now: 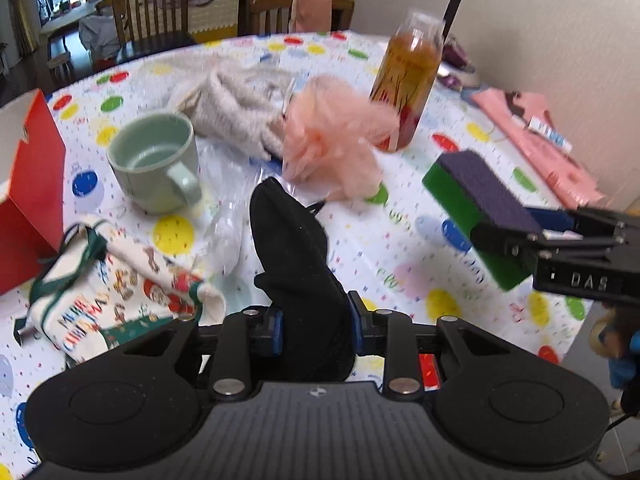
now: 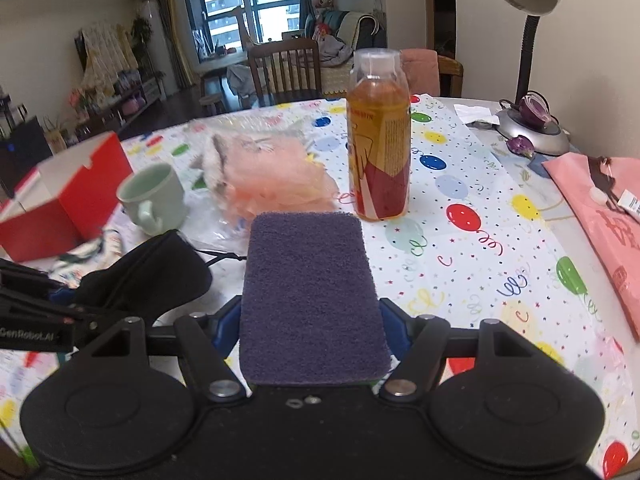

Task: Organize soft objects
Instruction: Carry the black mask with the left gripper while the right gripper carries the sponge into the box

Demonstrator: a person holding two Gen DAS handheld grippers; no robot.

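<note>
The round table (image 1: 360, 240), under its balloon-print cover, fills the middle of both views, and the soft things to be sorted are scattered over it, so the step in hand looks like the carry: each gripper has one soft item raised off the cover and neither has yet been set down. The red box (image 1: 36, 200), open-topped at the left edge of the left wrist view, seems the likeliest place for them, though that is only a guess from the task. In the upper middle of that view lie a grey knitted cloth (image 1: 232, 112) and a pink mesh puff (image 1: 332, 136) touching it, on crinkled clear plastic, with a tall bottle of amber liquid (image 1: 408, 76) upright just right of the puff. A Christmas-print cloth bag (image 1: 116, 300) lies at lower left beside the box, and a pale green mug (image 1: 156, 160) stands above it. The left gripper (image 1: 316, 328), low centre, is clenched on a black cloth pouch (image 1: 292, 248), which sticks up and forward between its pads. The right gripper (image 2: 312, 332), low centre in the right wrist view, is grasping a sponge (image 2: 308, 292) by its long sides, purple scrub face up; from the left wrist view its green body shows at right. The next move calls for swinging both loads toward one spot, clearing the mug and bottle, and lowering before letting go.
</note>
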